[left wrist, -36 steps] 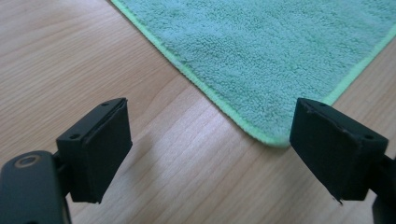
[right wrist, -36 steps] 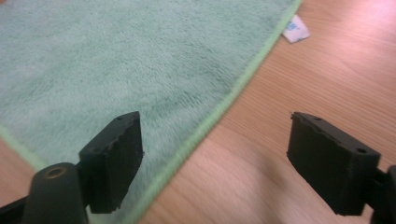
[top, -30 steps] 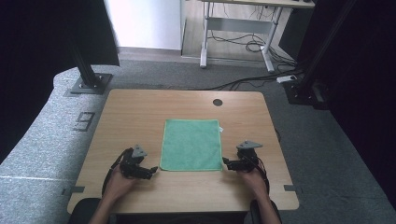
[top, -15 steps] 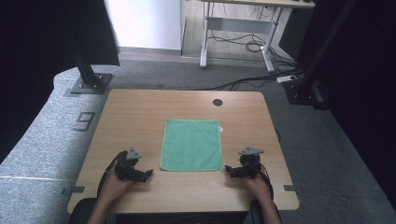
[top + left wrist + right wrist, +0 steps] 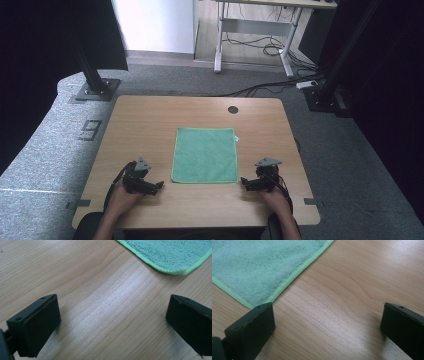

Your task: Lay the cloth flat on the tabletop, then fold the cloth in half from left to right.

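Towel (image 5: pixel 206 155): lying flat and spread on the table (image 5: pixel 150 125), near the middle and a little toward the person's edge; its near corners are sitting just inside the two grippers.
Towel's near-left corner (image 5: pixel 178 271): showing ahead of the left gripper's jaws, clear of both pads, untouched.
Towel's near-right corner (image 5: pixel 255 303): lying just beside the right gripper's one pad, nearly touching it, not pinched.
Left gripper (image 5: pixel 150 186): resting low over bare wood beside the towel, jaws spread wide and having just been opening, nothing between them.
Right gripper (image 5: pixel 248 183): likewise low at the towel's other side, jaws wide apart after having just been opening, gripping nothing.
Step in hand: judging by the pose, both grippers are lining up on the near corners, probably for a fold.
Doing it well: each gripper is needing to slide inward until a corner is sitting between its pads, then close on the hem (image 5: pixel 294 275), not the wood.
Risk: an uneven pinch is likely dragging the cloth askew.
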A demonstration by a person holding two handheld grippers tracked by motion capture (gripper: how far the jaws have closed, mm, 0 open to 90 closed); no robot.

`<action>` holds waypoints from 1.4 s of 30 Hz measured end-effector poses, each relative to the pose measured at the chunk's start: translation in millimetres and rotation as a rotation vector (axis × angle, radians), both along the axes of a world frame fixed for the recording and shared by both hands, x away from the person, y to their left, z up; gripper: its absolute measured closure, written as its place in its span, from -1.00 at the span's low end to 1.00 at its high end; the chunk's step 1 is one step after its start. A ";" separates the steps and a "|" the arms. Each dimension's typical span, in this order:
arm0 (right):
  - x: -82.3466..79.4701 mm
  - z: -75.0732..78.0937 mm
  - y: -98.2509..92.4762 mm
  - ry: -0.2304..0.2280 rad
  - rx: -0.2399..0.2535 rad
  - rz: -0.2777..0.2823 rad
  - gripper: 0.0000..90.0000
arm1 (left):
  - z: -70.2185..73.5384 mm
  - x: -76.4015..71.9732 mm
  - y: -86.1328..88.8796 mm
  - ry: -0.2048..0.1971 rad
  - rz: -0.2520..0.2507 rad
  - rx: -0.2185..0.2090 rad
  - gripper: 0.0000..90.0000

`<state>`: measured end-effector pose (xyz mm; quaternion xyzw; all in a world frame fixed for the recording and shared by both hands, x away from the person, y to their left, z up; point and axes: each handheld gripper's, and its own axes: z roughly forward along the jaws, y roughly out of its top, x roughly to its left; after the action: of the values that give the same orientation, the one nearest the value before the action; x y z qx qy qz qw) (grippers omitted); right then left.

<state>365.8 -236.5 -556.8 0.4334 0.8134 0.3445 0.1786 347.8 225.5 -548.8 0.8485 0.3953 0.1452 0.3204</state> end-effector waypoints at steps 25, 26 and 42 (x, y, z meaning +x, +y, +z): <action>-0.2 8.0 8.4 -0.007 0.021 -0.025 -0.96 | 25.5 47.8 -24.3 -0.062 0.034 -0.062 -1.00; -0.4 8.7 10.8 -0.009 0.026 -0.024 -0.95 | 25.0 51.7 -28.5 -0.068 0.030 -0.062 -1.00; 3.0 4.2 27.7 0.015 -0.005 -0.007 -0.94 | 0.9 56.6 -52.9 -0.044 0.046 0.023 -1.00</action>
<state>368.8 -208.9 -552.7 0.4384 0.8140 0.3385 0.1751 404.4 172.5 -547.9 0.8395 0.4057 0.1758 0.3160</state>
